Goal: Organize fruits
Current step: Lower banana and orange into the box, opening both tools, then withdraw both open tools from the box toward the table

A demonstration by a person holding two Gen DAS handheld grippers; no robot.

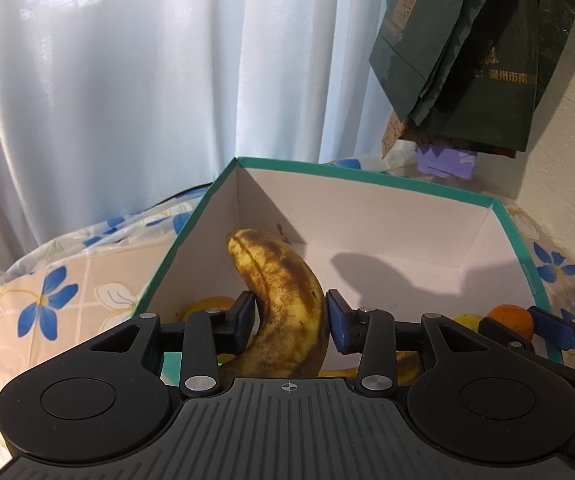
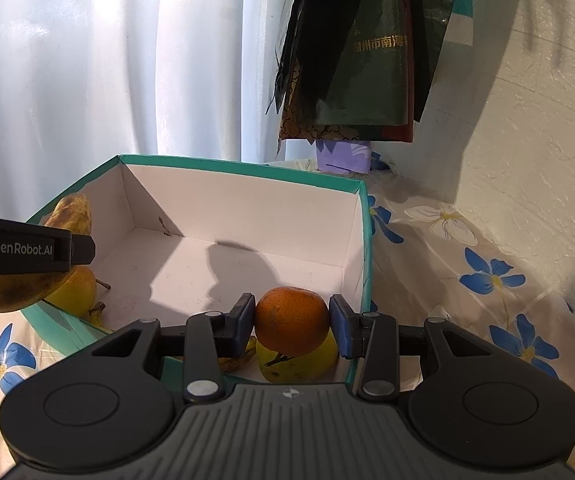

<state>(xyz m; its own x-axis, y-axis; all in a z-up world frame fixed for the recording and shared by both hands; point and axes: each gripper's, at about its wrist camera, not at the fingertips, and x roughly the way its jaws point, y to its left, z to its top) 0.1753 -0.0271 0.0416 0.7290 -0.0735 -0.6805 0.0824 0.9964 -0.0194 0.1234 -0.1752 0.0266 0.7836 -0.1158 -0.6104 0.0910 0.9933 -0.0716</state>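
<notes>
While yellow fruits [image 2: 75,292] are already lying in the teal-rimmed white cardboard box [image 2: 247,168], the left gripper [image 1: 289,322] is clamping a brown-spotted banana [image 1: 283,300] and the right gripper [image 2: 292,322] is clamping a round orange [image 2: 291,320] above the box's near edge, both awaiting placement.

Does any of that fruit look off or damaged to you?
Yes. The banana clamped in the left gripper is heavily browned and blotchy, clearly overripe. The orange in the right gripper looks sound, with only faint scuffing.
</notes>
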